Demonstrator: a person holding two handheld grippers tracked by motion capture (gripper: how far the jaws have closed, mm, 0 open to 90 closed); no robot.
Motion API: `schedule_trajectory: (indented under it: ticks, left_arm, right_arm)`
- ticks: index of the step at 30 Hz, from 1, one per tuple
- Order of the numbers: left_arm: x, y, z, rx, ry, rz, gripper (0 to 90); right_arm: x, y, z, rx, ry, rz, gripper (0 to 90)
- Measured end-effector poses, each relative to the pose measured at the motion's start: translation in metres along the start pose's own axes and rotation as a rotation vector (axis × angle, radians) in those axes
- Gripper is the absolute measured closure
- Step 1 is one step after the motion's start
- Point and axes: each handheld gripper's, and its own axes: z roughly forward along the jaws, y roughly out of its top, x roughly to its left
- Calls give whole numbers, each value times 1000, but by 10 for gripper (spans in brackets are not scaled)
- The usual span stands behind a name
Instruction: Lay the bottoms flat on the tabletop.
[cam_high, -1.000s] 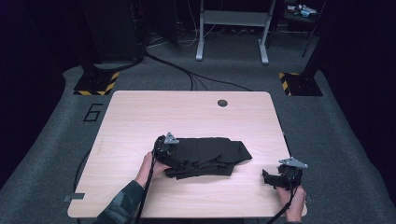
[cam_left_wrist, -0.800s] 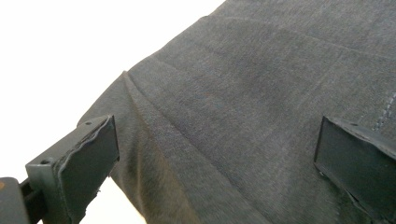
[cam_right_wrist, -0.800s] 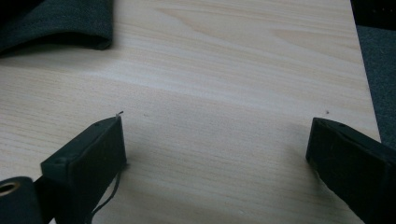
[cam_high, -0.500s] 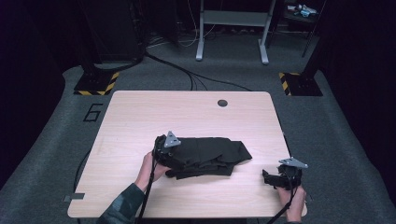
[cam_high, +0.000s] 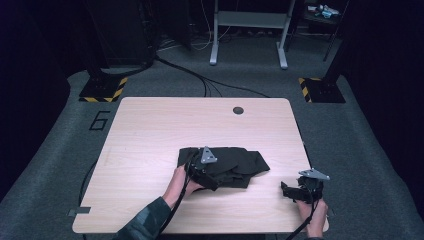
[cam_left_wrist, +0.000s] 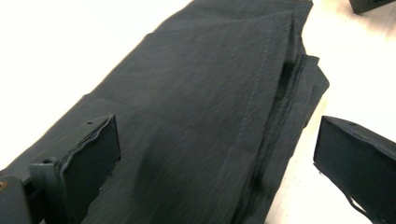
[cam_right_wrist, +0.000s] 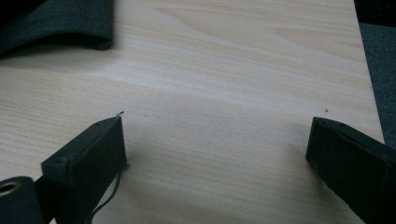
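Observation:
A black folded cloth lies on the wooden table, a little front of centre. My left gripper rests over the cloth's left part, held by a hand in a dark sleeve. In the left gripper view the gripper is open wide and the cloth spreads beneath and between its jaws, with stitched layered edges on the right. My right gripper sits near the table's front right corner, apart from the cloth. It is open over bare wood, and a cloth corner lies off to its upper left.
A round cable hole sits near the table's far edge. Cables trail from both grippers over the front edge. On the grey floor beyond the table are black-and-yellow striped bases and a metal frame.
My left gripper has moved to the right, further onto the cloth, and the cloth's left side has bunched slightly. The right gripper has stayed in place.

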Motion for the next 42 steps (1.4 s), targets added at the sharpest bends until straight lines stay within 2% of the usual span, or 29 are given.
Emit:
schedule_trajectory:
  ticks: [8,11,14,19,21,23,27,30,33,37,42]
  left_arm:
    - [-16,9,20,36,-6,44,4]
    - [-19,12,24,40,15,50,34]
    - [-21,15,26,47,39,74,83]
    - [-24,18,27,47,57,96,120]
    - [-25,19,26,28,50,90,123]
    - [-25,20,27,39,48,96,126]
    - [-23,16,36,80,13,90,153]
    - [-20,9,45,108,0,66,218]
    - [-20,9,44,95,2,52,257]
    - [-19,10,41,94,1,57,312]
    - [-13,15,34,75,-8,35,426]
  right_arm:
    - [0,0,0,0,0,0,43]
    - [0,0,0,0,0,0,43]
    - [0,0,0,0,1,0,44]
    - [0,0,0,0,1,0,44]
    - [0,0,0,0,1,0,44]
    - [0,0,0,0,1,0,44]
    - [0,0,0,0,1,0,44]
    - [0,0,0,0,1,0,44]
    - [0,0,0,0,1,0,44]
    - [0,0,0,0,0,0,46]
    - [0,0,0,0,0,0,46]
